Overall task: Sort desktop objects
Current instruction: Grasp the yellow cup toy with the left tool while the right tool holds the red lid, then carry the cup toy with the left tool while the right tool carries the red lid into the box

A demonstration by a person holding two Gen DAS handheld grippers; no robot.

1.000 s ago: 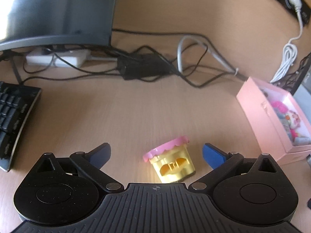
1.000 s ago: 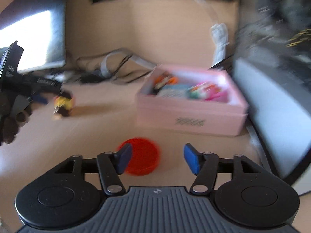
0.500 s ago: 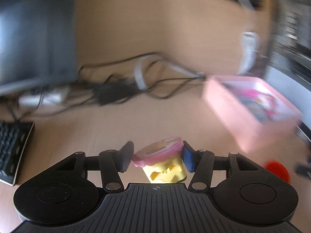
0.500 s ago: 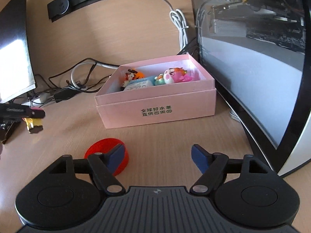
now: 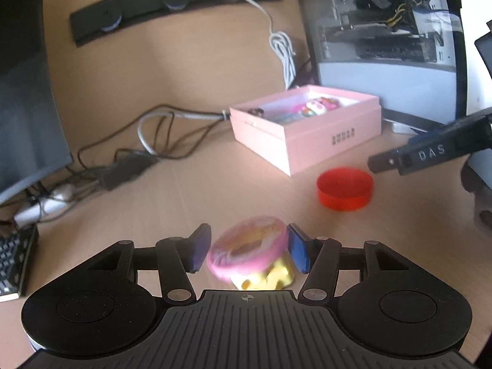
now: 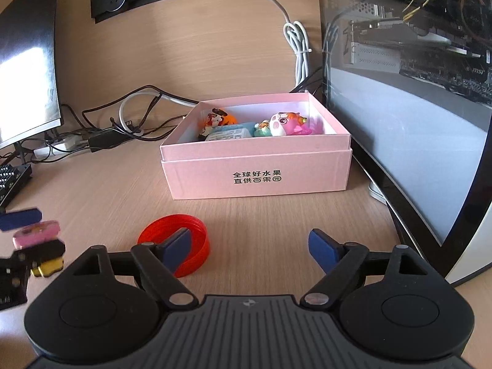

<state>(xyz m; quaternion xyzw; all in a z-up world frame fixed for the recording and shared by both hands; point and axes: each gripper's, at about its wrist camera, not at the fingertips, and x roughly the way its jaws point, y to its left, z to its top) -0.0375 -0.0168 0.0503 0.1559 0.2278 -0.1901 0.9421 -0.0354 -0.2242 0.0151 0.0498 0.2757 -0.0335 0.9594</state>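
My left gripper point(image 5: 247, 252) is shut on a yellow toy cup with a pink lid point(image 5: 249, 253) and holds it above the desk; the gripper and cup point(image 6: 37, 235) also show at the left edge of the right wrist view. A red round lid point(image 5: 345, 189) lies on the desk in front of the open pink box point(image 5: 310, 141), which holds several small toys. My right gripper point(image 6: 249, 249) is open and empty, with its left finger over the red lid point(image 6: 175, 240), in front of the pink box point(image 6: 258, 178). The right gripper also shows in the left wrist view point(image 5: 430, 153).
A glass-sided computer case point(image 6: 415, 107) stands right of the box. A monitor point(image 5: 24, 92), a keyboard point(image 5: 12, 264), tangled cables point(image 5: 129, 160) and a power strip point(image 5: 172, 3) are at the left and back.
My left gripper closed on the yellow cup, lifted it and swung right toward the pink box. My right gripper moved a little nearer the box and stayed open.
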